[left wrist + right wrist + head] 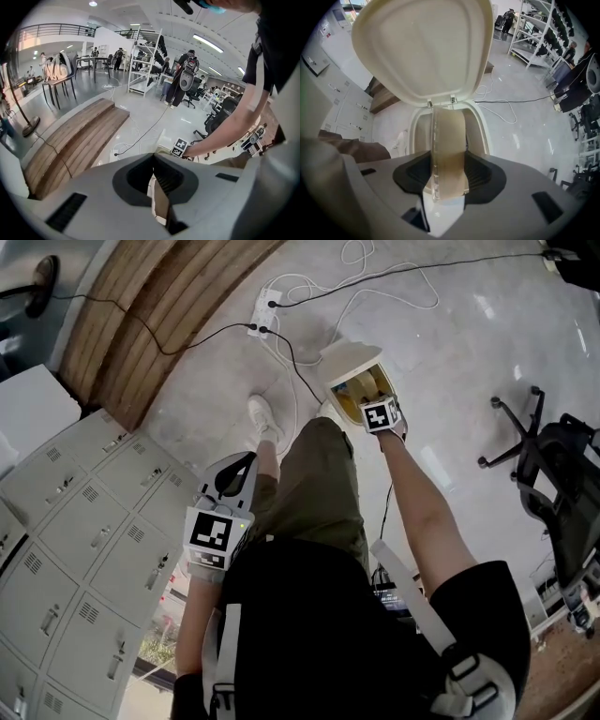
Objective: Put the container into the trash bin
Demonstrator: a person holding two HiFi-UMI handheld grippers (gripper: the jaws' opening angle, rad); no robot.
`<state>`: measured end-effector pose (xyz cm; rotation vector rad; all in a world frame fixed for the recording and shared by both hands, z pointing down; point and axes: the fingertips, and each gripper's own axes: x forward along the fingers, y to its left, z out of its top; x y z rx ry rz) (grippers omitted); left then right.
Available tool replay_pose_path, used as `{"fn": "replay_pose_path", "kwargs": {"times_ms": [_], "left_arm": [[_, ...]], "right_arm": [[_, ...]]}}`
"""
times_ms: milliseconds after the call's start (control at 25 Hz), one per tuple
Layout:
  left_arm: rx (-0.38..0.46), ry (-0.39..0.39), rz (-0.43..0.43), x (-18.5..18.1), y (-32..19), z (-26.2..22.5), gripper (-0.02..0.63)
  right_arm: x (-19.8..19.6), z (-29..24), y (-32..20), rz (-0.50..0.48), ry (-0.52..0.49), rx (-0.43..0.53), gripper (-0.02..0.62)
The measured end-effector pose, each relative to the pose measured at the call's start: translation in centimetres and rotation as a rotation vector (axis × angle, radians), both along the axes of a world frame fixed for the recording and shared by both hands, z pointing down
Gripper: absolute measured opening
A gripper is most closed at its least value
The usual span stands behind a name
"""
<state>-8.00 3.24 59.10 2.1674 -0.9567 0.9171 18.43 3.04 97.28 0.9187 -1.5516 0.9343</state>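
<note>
Left gripper (152, 159) near the person's thigh (309, 484), jaws pressed together, empty.
Right gripper (449, 140) clamps the tan container (449, 159) over the open trash bin (480, 129), its lid (422, 47) raised, farther off.

Setting is looking like a large open-plan office or lab hall. Grey metal lockers (84, 549) are lining one side, a wheeled office chair (553, 465) is standing on the polished floor (469, 352), and cables (375, 277) are trailing from a power strip (262, 315). Farther back, shelving racks (147, 61), tables (58, 86), ceiling strip lights (206, 43) and standing people (185, 77) are showing beyond a wooden platform (70, 140).
</note>
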Motion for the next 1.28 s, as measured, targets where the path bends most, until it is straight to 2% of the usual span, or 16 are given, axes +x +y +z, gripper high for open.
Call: {"fn": "replay_pose_path", "kwargs": {"times_ms": [280, 920, 1080, 1280], "left_arm": [[-0.043, -0.008, 0.005, -0.6, 0.8, 1.9, 0.008], [-0.108, 0.0, -0.015, -1.2, 1.5, 4.4, 0.008], [-0.112, 0.001, -0.018, -1.3, 1.4, 4.6, 0.008], [-0.111, 0.004, -0.021, -1.2, 1.3, 4.7, 0.008]], "right_arm": [[-0.7, 2.8, -0.3, -0.033, 0.014, -0.023, 0.206], [-0.9, 6.8, -2.0, -0.014, 0.027, -0.081, 0.21], [-1.7, 7.4, -1.4, -0.018, 0.002, -0.121, 0.259], [-1.9, 7.3, -1.5, -0.025, -0.007, -0.12, 0.268]]}}
